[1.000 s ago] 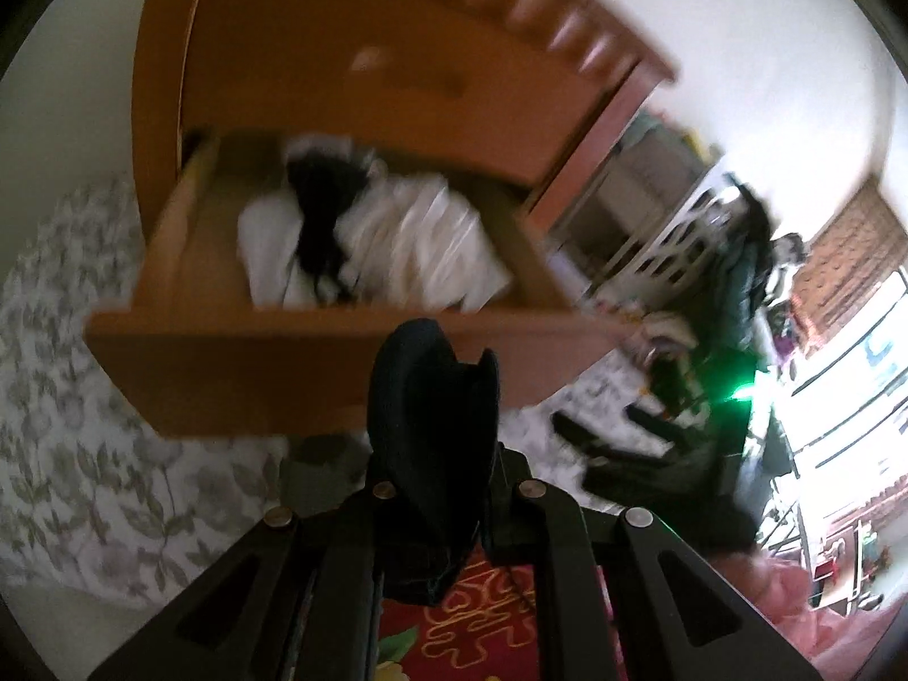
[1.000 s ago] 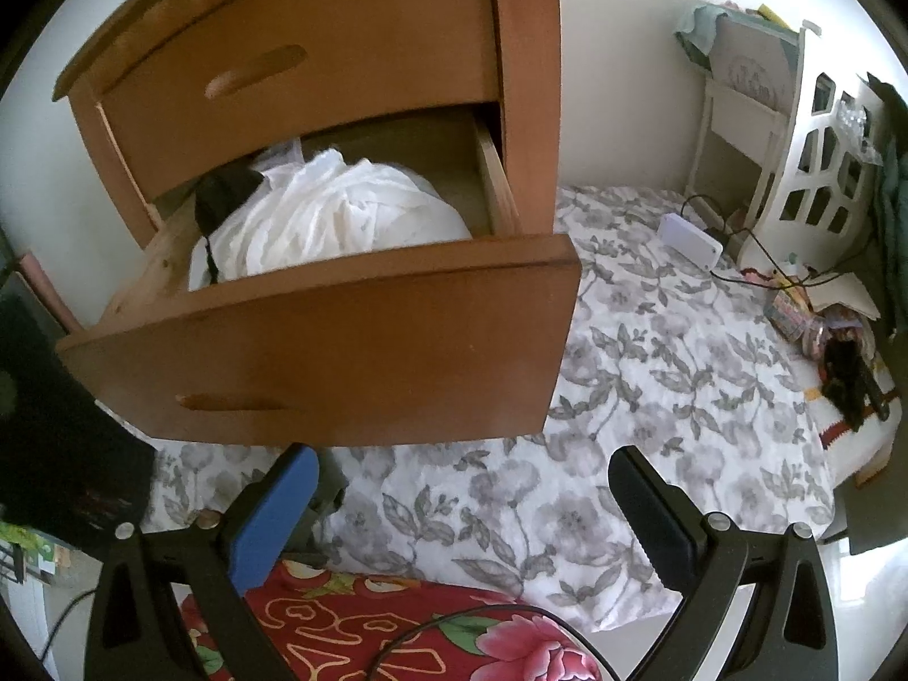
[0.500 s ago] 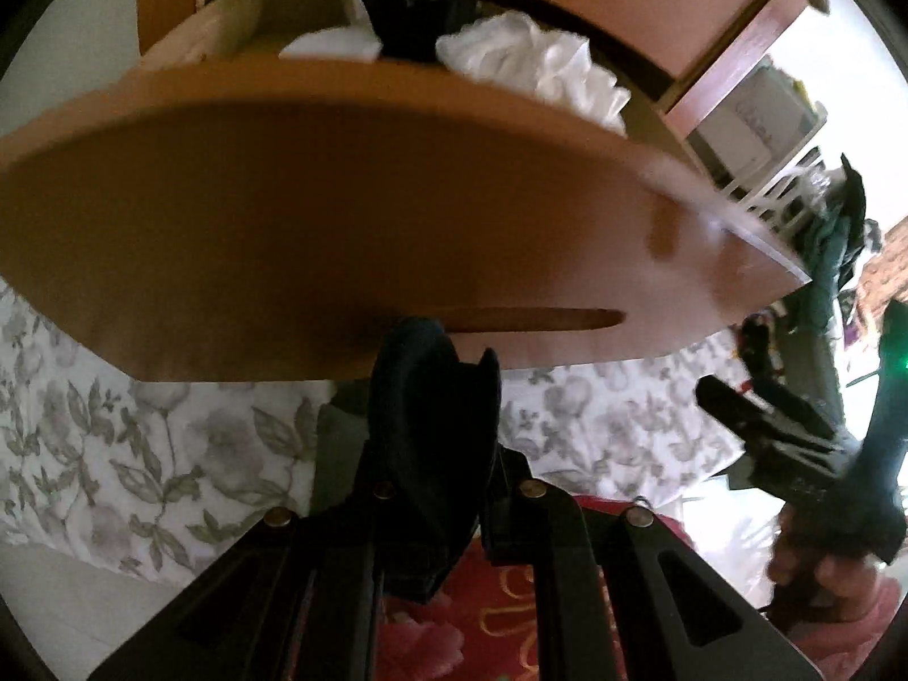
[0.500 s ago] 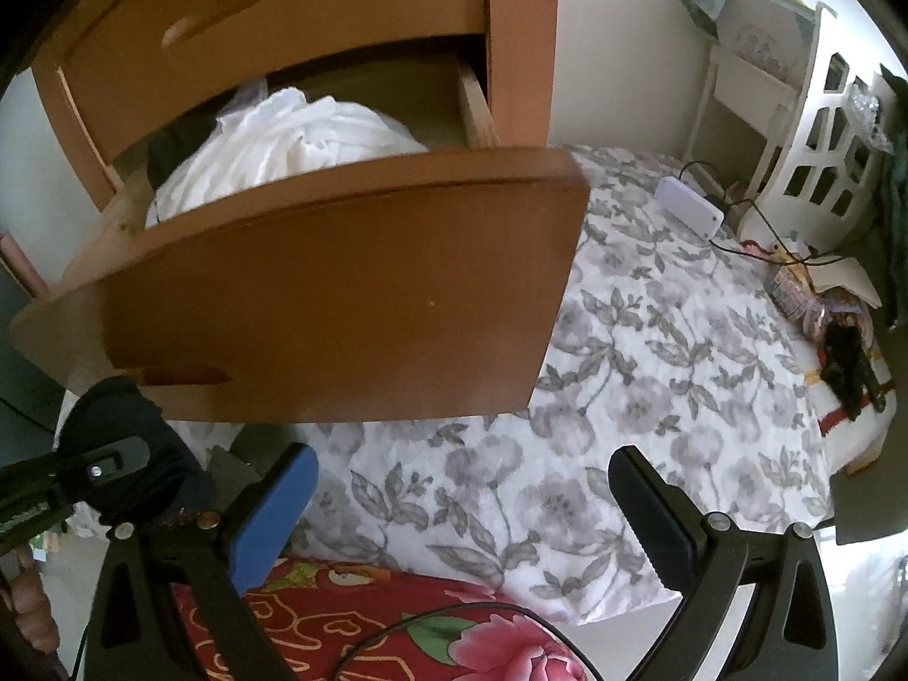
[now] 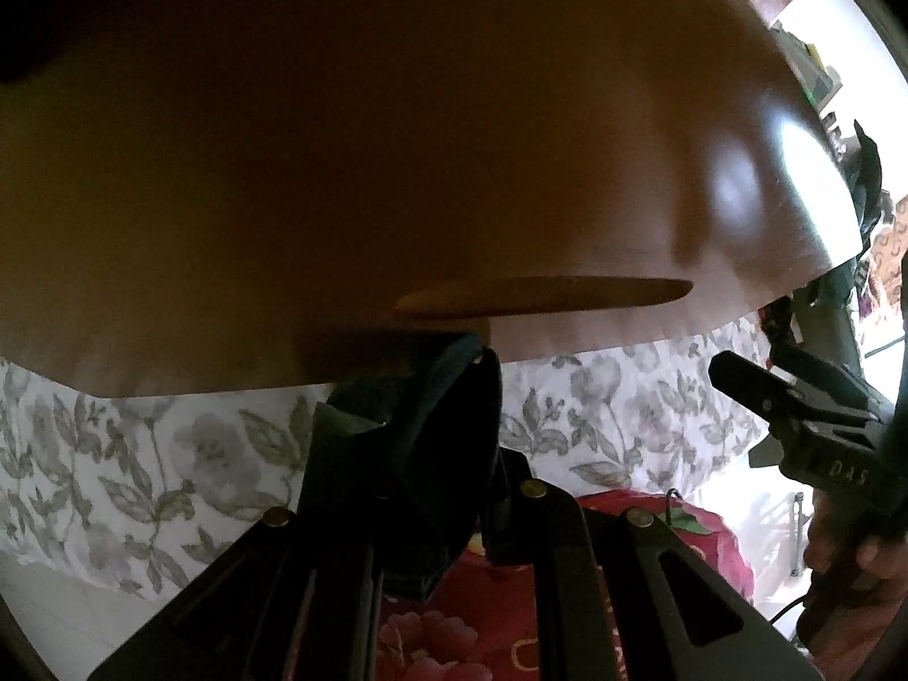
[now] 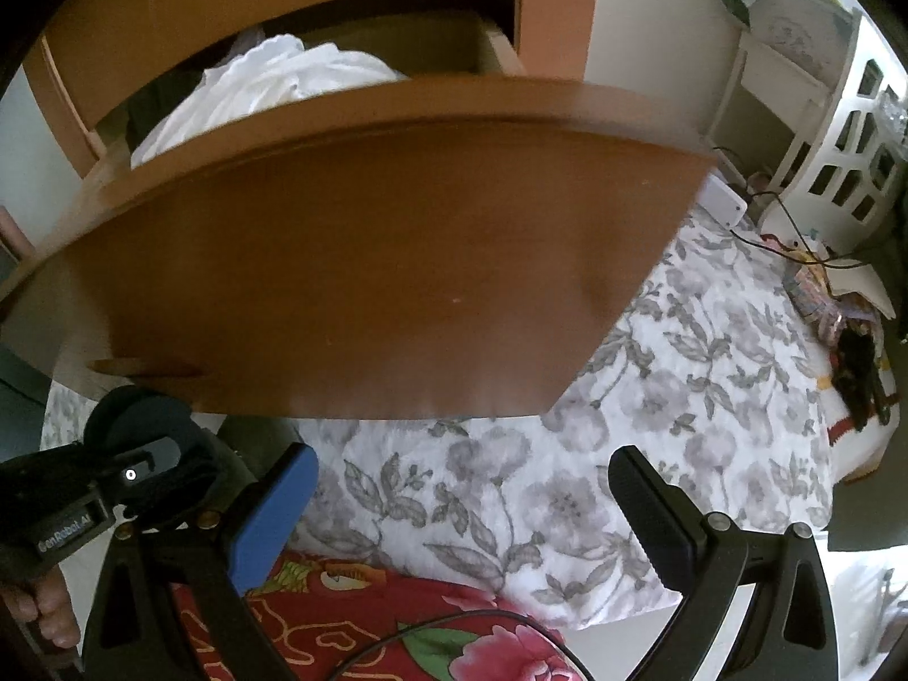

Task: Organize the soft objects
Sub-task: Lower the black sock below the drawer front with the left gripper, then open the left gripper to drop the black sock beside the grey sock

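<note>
My left gripper (image 5: 437, 454) is shut on a dark rolled cloth (image 5: 431, 425) and holds it right against the lower front of the open wooden drawer (image 5: 397, 170), just under its handle slot (image 5: 545, 292). In the right wrist view the same cloth (image 6: 142, 425) shows at the lower left, below the drawer front (image 6: 369, 284). White clothes (image 6: 272, 85) fill the drawer. My right gripper (image 6: 459, 505) is open and empty, low over the floral bedspread (image 6: 681, 397).
A red floral cloth (image 6: 369, 624) lies under both grippers. A white shelf unit (image 6: 823, 113), cables and small clutter (image 6: 840, 312) sit at the right. The cabinet's upper drawer (image 6: 284, 0) is shut above the open one.
Both grippers have moved closer to the drawer front and lower. The drawer front now fills the left wrist view and its contents are hidden there.
</note>
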A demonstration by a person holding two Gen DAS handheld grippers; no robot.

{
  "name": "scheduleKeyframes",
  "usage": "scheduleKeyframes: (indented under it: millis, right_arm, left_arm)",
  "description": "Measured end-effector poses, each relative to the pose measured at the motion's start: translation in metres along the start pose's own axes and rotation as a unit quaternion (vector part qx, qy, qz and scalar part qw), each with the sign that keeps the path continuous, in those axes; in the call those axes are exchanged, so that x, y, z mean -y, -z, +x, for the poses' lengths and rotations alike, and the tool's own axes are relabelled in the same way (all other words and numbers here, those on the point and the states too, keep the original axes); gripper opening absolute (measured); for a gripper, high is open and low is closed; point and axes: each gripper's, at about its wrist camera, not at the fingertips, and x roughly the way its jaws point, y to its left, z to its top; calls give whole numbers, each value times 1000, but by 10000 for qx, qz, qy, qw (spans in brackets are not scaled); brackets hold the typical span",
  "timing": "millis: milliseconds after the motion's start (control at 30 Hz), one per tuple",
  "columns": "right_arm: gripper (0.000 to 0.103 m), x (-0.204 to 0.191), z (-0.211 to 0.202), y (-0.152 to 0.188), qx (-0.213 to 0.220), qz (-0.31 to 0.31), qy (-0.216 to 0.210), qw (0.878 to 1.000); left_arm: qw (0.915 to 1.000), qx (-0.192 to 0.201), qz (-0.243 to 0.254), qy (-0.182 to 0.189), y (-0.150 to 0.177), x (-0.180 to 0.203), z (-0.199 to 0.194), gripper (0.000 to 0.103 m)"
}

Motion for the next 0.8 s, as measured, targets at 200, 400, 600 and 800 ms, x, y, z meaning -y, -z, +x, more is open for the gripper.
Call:
scheduleKeyframes:
  millis: [200, 400, 600, 800]
  right_arm:
    - [103, -2, 6, 0, -98, -72, 17, 9999]
    - [103, -2, 6, 0, -102, -72, 20, 9999]
    - [103, -3, 4, 0, -70, -77, 31, 9999]
    - [103, -3, 3, 0, -59, -111, 27, 9999]
  left_arm:
    - [10000, -12, 10, -8, 0, 1, 1, 25]
    - [9997, 243, 80, -33, 0, 5, -13, 47]
    - [9996, 276, 55, -75, 1, 5, -17, 57]
    - [9995, 293, 26, -115, 1, 4, -20, 68]
